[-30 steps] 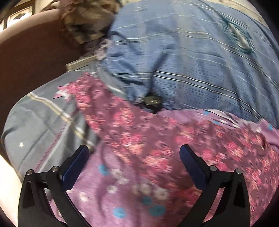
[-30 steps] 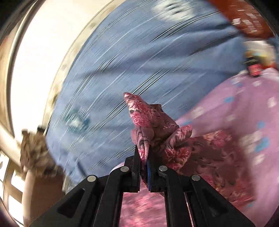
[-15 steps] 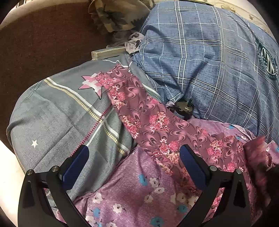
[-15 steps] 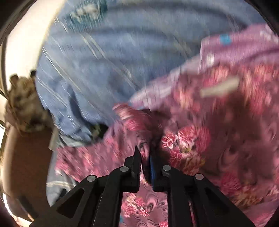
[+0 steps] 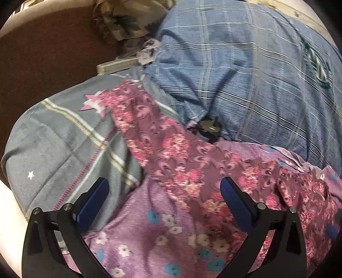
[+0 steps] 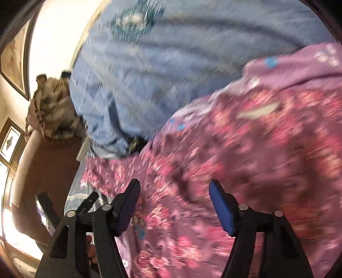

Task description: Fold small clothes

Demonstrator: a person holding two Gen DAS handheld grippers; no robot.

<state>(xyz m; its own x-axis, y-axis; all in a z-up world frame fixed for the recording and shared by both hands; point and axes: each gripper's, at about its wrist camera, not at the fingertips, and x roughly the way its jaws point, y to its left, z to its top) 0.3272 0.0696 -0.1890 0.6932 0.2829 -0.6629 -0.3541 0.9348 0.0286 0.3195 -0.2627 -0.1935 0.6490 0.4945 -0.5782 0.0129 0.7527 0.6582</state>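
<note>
A small maroon garment with pink flowers (image 5: 171,149) lies stretched across a lilac flowered sheet (image 5: 145,241), one narrow end reaching up-left onto a grey blanket (image 5: 64,141). My left gripper (image 5: 164,198) hovers open above the garment's middle, nothing between its blue pads. In the right wrist view the same maroon garment (image 6: 245,171) spreads blurred under my right gripper (image 6: 174,203), whose jaws are opening with only loose cloth below them and nothing pressed. The right gripper's blue pad (image 5: 332,232) shows at the far right edge of the left wrist view.
A big blue plaid cushion (image 5: 245,74) fills the back. A small dark metal object (image 5: 210,128) sits at its lower edge. A camouflage cloth (image 5: 128,19) and a brown sofa arm (image 5: 42,53) lie at the left. The left gripper's body (image 6: 46,207) shows lower left.
My right gripper let go of the bunched maroon garment and its jaws spread apart as it swung down over the cloth. The garment now lies laid out. The left gripper stayed open, shifting slightly.
</note>
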